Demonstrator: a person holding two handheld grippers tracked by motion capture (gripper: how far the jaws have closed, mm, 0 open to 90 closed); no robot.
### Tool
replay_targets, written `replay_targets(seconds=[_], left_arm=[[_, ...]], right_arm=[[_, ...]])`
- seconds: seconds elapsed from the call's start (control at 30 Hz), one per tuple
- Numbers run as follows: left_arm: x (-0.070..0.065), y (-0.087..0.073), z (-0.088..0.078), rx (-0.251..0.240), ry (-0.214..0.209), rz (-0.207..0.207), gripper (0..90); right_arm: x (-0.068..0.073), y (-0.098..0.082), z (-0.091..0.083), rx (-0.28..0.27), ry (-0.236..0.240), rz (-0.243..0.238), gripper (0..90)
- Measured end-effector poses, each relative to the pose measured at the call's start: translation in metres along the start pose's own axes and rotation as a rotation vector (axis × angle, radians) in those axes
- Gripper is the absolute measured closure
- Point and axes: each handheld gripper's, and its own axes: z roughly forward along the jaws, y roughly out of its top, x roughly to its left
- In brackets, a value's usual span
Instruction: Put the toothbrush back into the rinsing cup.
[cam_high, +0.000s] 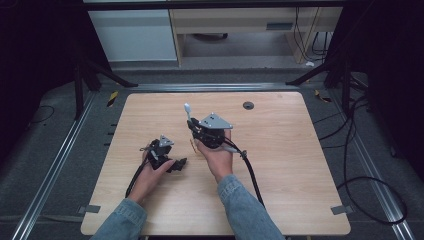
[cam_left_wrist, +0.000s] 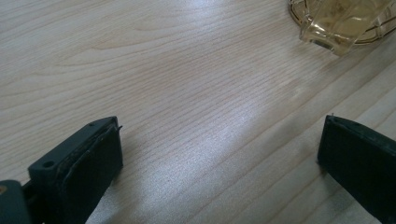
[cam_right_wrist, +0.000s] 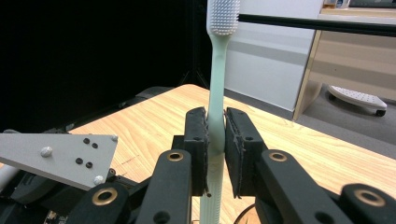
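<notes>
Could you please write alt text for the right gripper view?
The right gripper is shut on a pale green plastic toothbrush, held upright with its white bristled head at the top. A light wooden table lies beneath, with dark curtains and pale cabinets behind.

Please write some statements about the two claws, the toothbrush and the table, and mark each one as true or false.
1. The right claw is shut on the toothbrush. True.
2. The toothbrush lies flat on the table. False: it is held off the table, with its bristle head pointing away from the claw.
3. The left claw holds a cup. False: its jaws stand wide apart with bare wood between them.
4. A clear yellowish container stands on the table at the top right of the left gripper view. True.
5. The toothbrush handle is bright red. False: it is pale green with a white bristle head.
</notes>
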Motion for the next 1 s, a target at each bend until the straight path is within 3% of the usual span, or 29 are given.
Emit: replay_targets(seconds=[1.0], left_arm=[[0.0,0.0,0.0,0.001,0.0,0.001,0.0]], right_arm=[[-0.002,-0.018,0.0,-0.022,0.015,0.01,79.4]])
